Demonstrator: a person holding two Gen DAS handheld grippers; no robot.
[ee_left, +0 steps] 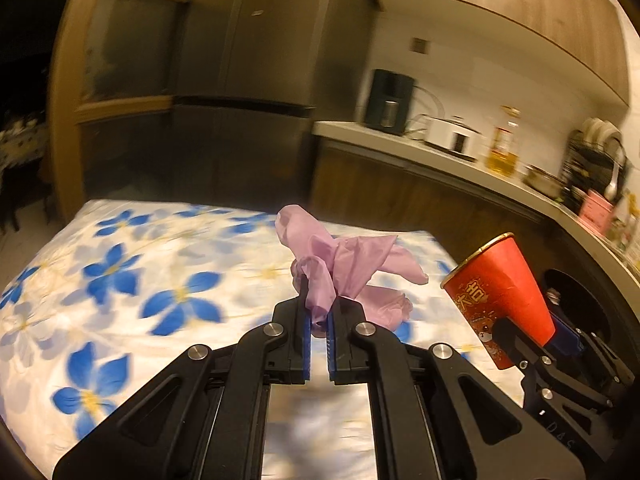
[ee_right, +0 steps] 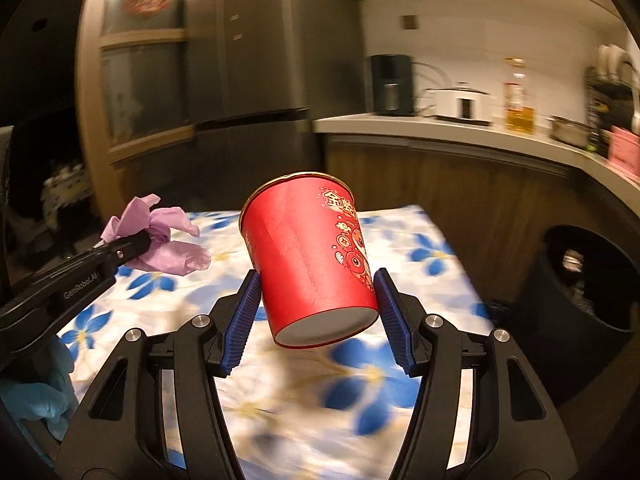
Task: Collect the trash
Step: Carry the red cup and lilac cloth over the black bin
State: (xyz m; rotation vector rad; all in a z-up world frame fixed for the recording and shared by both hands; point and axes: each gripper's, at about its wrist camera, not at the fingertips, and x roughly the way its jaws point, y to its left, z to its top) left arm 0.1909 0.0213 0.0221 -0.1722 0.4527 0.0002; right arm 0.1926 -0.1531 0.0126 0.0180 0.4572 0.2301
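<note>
1. The red paper cup [ee_right: 310,256] sits clamped between the right hand-held gripper [ee_right: 316,316] pads, tilted, rim pointing away and up.
2. The crumpled purple glove [ee_left: 344,268] is pinched at the left hand-held gripper [ee_left: 319,320] tips.
3. Both hang above the flowered surface [ee_left: 120,280]; a dark bin [ee_right: 584,280] stands right.

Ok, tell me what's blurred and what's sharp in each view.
Left wrist view: left gripper and pink bag sharp, tablecloth and counter smeared. Right wrist view: red cup and right gripper sharp, tablecloth and black bin smeared.
</note>
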